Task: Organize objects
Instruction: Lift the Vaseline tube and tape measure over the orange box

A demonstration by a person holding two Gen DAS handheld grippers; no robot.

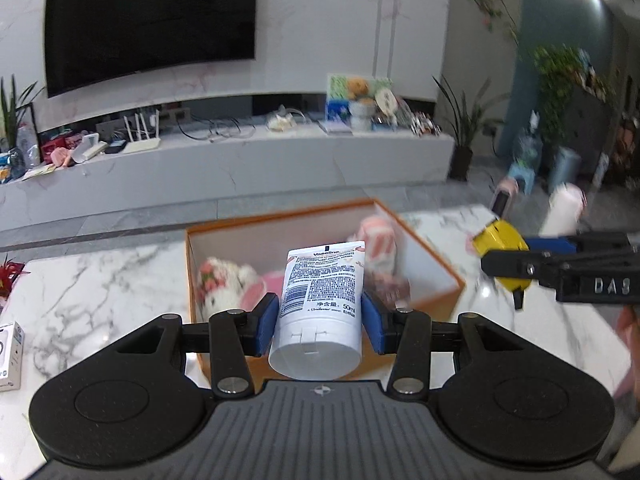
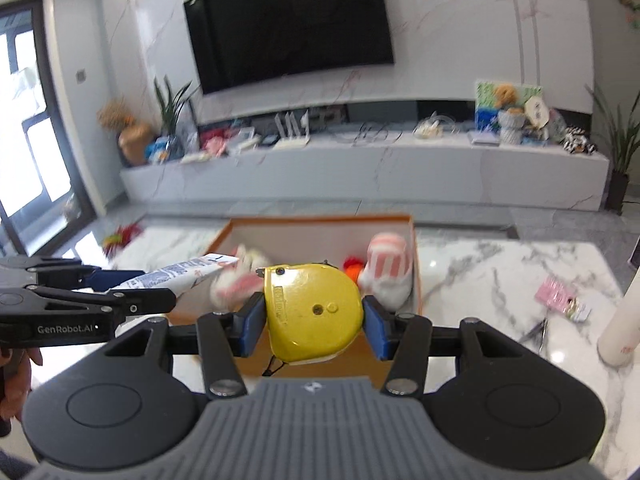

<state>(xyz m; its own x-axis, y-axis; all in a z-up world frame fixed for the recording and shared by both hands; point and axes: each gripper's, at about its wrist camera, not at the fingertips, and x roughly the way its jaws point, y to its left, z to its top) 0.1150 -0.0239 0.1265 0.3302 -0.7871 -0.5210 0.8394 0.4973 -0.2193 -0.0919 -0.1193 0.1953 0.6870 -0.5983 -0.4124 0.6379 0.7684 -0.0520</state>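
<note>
Left tongs (image 1: 319, 322) clamped on one white Vaseline tube (image 1: 320, 304), blue pads (image 1: 267, 326) pressing both sides of its body near the cap end. Tube's long axis runs along the tongs' line: flat cap end faces the camera, crimped end points away toward the box and tilts up. In the right wrist view the same tube sits at left, crimp aimed right and slightly up over the box's left edge.

Right tongs (image 2: 314, 322) closed on one yellow tape measure (image 2: 314, 312), flat round face toward the camera, pads on its left and right edges. A black strap dangles under it. From the left wrist view it shows at far right, held off the table.

One orange-walled open box (image 1: 444, 276) stands on the white marble table (image 1: 100, 280), just beyond both sets of tongs. Inside: a white plush toy with pink ears (image 1: 224, 280) at left, a pink-and-white striped plush (image 2: 390, 264) at the right rear, something small and red-orange (image 2: 354, 268) between them. Exact count of toys in the box is unclear, blurred.

On the table right of the box: one pink packet (image 2: 558, 294), one pair of small scissors or clippers (image 2: 538, 332), one white cylinder (image 2: 620, 328) at the edge. Left: one small white carton (image 1: 10, 354), one red item (image 1: 10, 274).
</note>
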